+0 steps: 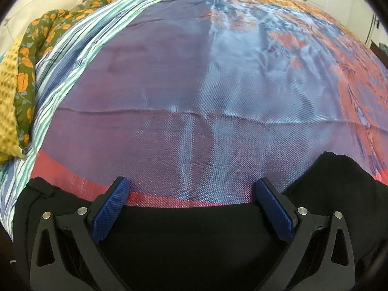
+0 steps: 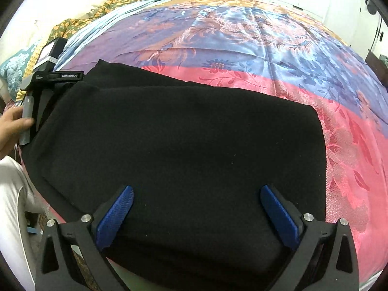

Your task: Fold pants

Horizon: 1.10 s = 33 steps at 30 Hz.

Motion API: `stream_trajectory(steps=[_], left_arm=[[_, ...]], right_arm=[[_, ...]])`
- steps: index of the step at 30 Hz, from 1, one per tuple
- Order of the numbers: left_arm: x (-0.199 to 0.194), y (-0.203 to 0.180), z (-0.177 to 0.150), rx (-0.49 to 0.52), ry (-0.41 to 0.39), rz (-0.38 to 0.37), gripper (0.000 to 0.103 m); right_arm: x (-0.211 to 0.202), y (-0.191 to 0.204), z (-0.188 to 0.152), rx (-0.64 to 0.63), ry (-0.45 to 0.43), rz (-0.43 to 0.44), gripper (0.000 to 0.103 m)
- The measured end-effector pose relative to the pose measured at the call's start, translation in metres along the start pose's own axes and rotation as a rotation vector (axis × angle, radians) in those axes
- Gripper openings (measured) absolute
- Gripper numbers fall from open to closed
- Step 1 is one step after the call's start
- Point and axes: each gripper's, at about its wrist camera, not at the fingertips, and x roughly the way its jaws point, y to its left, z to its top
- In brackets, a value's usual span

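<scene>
I see the black soft cloth pants (image 2: pixel 174 145) lying folded and flat on the bed, on top of a shiny blue and pink flowery bedspread (image 2: pixel 266 48). My right claw (image 2: pixel 197 191) is wide open just above the near part of the pants, and it grips nothing. My left claw (image 1: pixel 191 184) is wide open too, over the far edge of the pants, with only cloth below it. In the right view a hand (image 2: pixel 12 126) holds the left claw's grey handle at the left edge of the pants. A green and orange flowery blanket (image 1: pixel 36 46) is bunched up at the far left side of the bed.
</scene>
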Motion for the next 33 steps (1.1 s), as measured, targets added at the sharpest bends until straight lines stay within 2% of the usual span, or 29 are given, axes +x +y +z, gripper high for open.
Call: stream_trajectory(steps=[25, 33], left_arm=[[0.0013, 0.0000, 0.0015, 0.002, 0.004, 0.001, 0.103], [0.0014, -0.0001, 0.0017, 0.002, 0.004, 0.002, 0.103]], right_arm=[[0.0053, 0.0041, 0.0067, 0.022, 0.069, -0.080, 0.103], [0.0027, 0.0028, -0.0008, 0.027, 0.006, -0.073, 0.103]])
